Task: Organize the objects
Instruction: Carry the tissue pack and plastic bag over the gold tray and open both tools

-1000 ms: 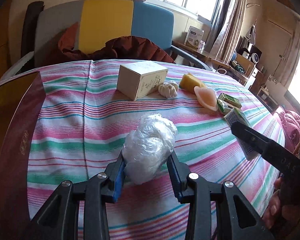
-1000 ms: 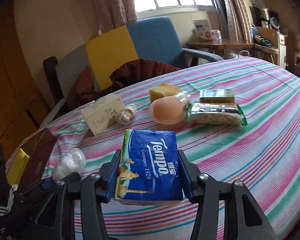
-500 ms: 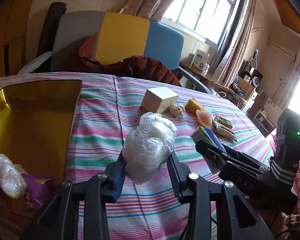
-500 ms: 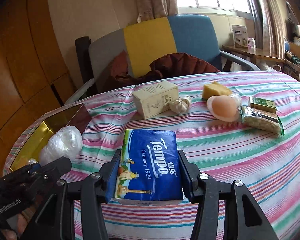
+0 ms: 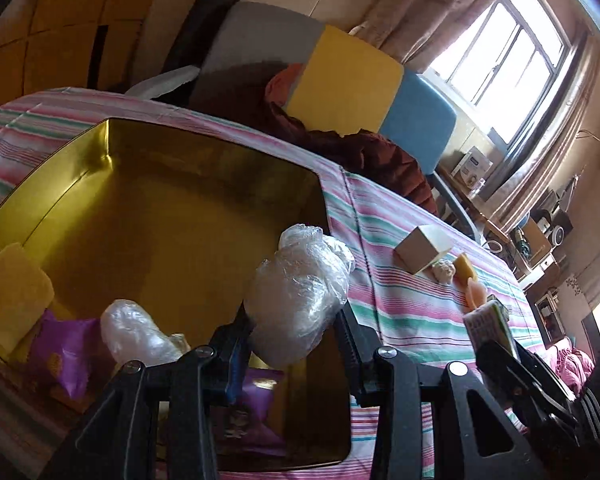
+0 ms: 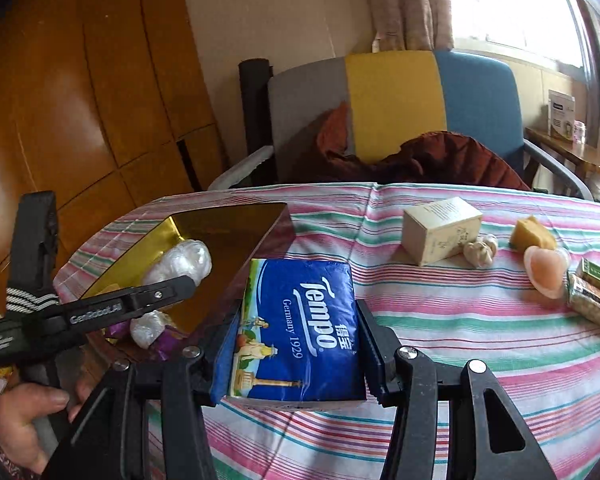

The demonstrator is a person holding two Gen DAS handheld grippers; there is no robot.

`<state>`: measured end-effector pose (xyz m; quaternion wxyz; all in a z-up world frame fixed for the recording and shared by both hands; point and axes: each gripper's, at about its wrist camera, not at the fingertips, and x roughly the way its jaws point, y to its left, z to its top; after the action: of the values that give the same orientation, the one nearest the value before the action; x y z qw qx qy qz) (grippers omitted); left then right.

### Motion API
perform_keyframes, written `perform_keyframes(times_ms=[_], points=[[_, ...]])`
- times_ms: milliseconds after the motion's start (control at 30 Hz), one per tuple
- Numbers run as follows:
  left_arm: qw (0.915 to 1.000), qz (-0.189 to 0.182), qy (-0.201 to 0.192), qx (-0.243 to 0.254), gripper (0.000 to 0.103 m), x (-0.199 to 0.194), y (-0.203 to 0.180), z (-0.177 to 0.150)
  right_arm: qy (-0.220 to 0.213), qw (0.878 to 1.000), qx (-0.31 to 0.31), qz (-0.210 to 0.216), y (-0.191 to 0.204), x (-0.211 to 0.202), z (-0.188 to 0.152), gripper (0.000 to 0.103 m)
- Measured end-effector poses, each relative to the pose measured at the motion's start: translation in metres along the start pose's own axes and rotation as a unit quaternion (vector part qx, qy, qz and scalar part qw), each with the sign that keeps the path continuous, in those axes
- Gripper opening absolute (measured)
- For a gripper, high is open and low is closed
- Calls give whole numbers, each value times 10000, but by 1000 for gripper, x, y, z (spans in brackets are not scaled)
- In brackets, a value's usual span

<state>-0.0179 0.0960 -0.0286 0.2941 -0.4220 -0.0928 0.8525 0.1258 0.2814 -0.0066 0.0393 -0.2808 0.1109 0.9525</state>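
Note:
My left gripper (image 5: 294,320) is shut on a crumpled clear plastic bundle (image 5: 300,296) and holds it in the air over the near right part of the gold tin box (image 5: 180,184). Inside the box lie a yellow sponge (image 5: 12,292), a purple packet (image 5: 62,354) and another plastic bundle (image 5: 134,334). My right gripper (image 6: 296,344) is shut on a blue Tempo tissue pack (image 6: 300,328), held above the striped cloth just right of the box (image 6: 220,232). The left gripper (image 6: 160,294) with its bundle (image 6: 184,260) also shows in the right wrist view.
Further right on the striped tablecloth (image 6: 440,320) lie a cream carton (image 6: 440,230), a garlic bulb (image 6: 480,250), a yellow sponge (image 6: 534,234), a peach-coloured soft item (image 6: 544,272) and two small packets (image 6: 592,296). A multicoloured chair (image 6: 396,104) with brown cloth stands behind the table.
Both grippers have swung left with their loads. The plastic bundle has gone from above the cloth to above the gold box, and the tissue pack has come up beside the box.

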Motion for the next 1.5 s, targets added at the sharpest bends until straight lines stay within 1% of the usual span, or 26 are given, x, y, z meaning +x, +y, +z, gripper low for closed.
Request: perform_keyframes(times_ms=[67, 133, 167, 233, 267, 367, 467, 533, 633, 700, 800, 867, 1000, 1133, 1300, 1500], points=[[9998, 99, 100, -105, 39, 7, 10, 4, 25, 9999, -107, 117, 9, 2, 1, 53], [9993, 107, 317, -150, 39, 15, 17, 6, 68, 9995, -219, 221, 19, 5, 1, 53], [9992, 100, 330, -184, 39, 16, 20, 5, 92, 9992, -276, 264, 24, 7, 1, 53], [9990, 64, 381, -227, 44, 18, 23, 5, 120, 9987, -368, 324, 33, 9, 0, 53], [9989, 34, 386, -258, 48, 19, 23, 6, 133, 9984, -414, 356, 36, 10, -1, 53], [9989, -2, 308, -344, 57, 15, 25, 6, 164, 9978, -505, 399, 44, 12, -2, 53], [9987, -142, 173, -458, 57, 5, 30, 11, 216, 9972, -581, 416, 48, 14, -3, 53], [9983, -119, 8, -564, 57, -4, 34, 15, 265, 9969, -616, 409, 51, 16, -3, 53], [9963, 15, -308, -806, 57, -22, 44, 23, 348, 9963, -664, 416, 53, 19, -4, 53], [9941, 190, -517, -937, 57, -35, 52, 29, 397, 9958, -698, 437, 56, 21, -4, 53], [9902, 538, -689, -1085, 58, -50, 64, 38, 466, 9947, -793, 464, 63, 27, -3, 53], [9871, 601, -787, -1255, 58, -57, 74, 42, 529, 9936, -864, 501, 69, 32, -2, 53], [9820, 676, -878, -1529, 58, -66, 90, 45, 743, 9901, -931, 745, 85, 46, 3, 53], [9804, 710, -942, -1576, 58, -72, 97, 51, 984, 9858, -946, 978, 102, 66, 9, 53], [9802, 770, -1021, -1513, 58, -78, 98, 53, 1249, 9844, -712, 1010, 116, 96, 23, 53], [9789, 836, -1024, -1555, 58, -85, 106, 50, 1465, 9796, -1079, 849, 147, 139, 34, 53]])
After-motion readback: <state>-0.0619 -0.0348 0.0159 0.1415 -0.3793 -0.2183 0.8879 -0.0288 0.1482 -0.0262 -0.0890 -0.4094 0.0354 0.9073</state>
